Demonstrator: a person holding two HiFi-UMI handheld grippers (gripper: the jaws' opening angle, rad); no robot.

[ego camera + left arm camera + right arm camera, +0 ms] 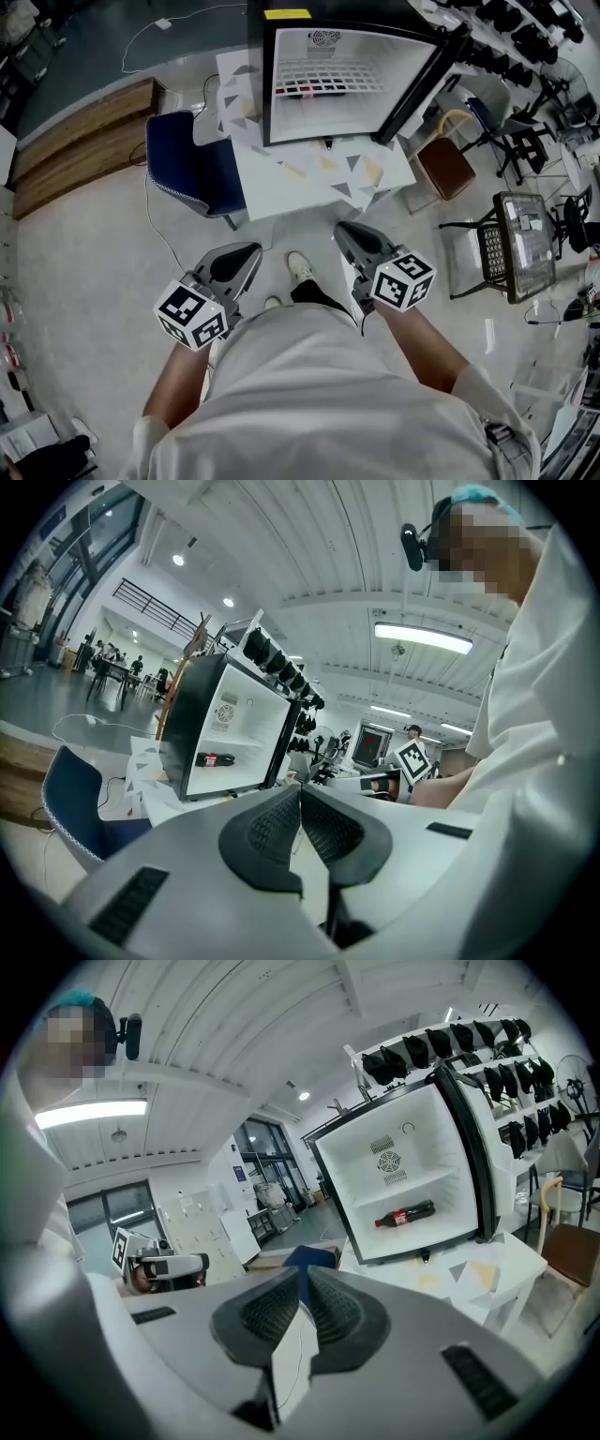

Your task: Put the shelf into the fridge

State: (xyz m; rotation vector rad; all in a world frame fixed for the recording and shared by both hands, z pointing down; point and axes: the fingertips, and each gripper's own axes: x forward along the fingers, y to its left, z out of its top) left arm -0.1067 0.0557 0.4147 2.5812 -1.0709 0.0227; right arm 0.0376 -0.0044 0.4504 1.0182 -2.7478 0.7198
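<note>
In the head view I am looking down on a blue chair (pixel 187 164) standing left of centre, touching the white bench (pixel 309 183) with triangle patches. A brown stool (pixel 445 167) is sitting just right of that bench. Wooden planks (pixel 80 141) are lying at the left edge, and a thin cable (pixel 155 220) is trailing across the floor (pixel 84 272) nearby.

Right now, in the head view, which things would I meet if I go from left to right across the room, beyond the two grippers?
wooden boards → blue chair → open fridge → brown stool → wire shelf, which lies on a black chair
</note>
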